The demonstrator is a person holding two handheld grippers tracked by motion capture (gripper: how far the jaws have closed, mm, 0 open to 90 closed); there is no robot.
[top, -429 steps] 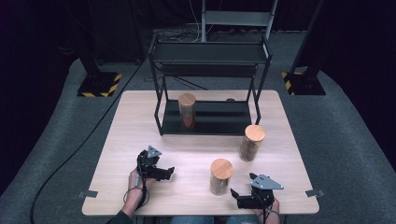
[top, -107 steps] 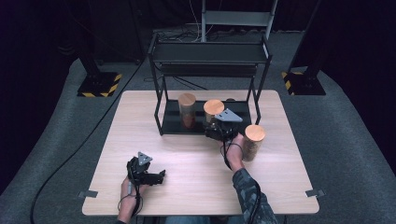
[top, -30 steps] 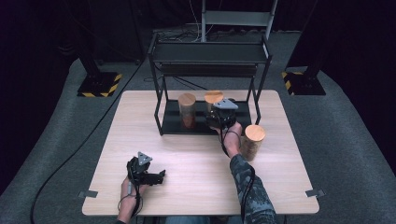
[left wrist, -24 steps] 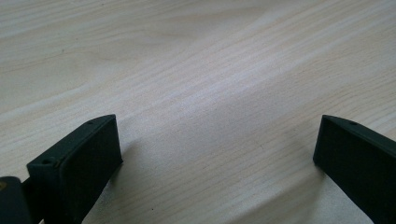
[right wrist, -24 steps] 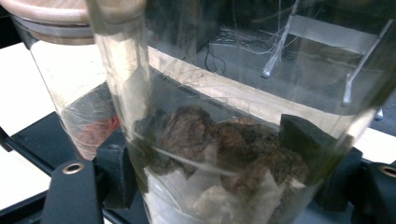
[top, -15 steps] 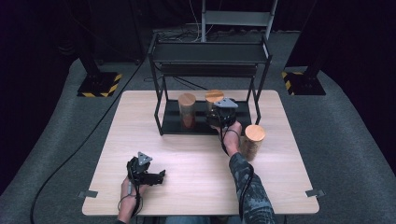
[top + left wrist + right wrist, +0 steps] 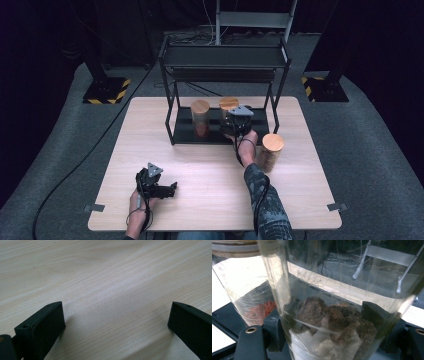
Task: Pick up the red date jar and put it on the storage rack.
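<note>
A black metal two-tier rack (image 7: 172, 107) is seen standing at the far edge of the light wooden bench (image 7: 210, 170). On its lower shelf, toward the left end, a clear glass jar with a wooden lid and red contents (image 7: 200, 118) is stood upright. Just beside it, to the right, a second clear glass jar with a wooden lid and brown, lumpy contents (image 7: 228, 104) is held on the same shelf by the right hand-held gripper (image 7: 239, 121), whose jaws are pressed against the jar's two sides. In the right gripper view this brown-filled jar (image 7: 337, 315) is seen between the jaws, with the red-filled jar (image 7: 244, 295) behind it at the left.

A third wood-lidded jar with brown contents (image 7: 270, 151) is left standing on the bench near the right edge, just outside the rack's front right leg.

The left hand-held gripper (image 7: 170, 189) is rested near the bench's front left corner, its jaws spread wide over bare wood (image 7: 112, 290), with nothing between them.
</note>
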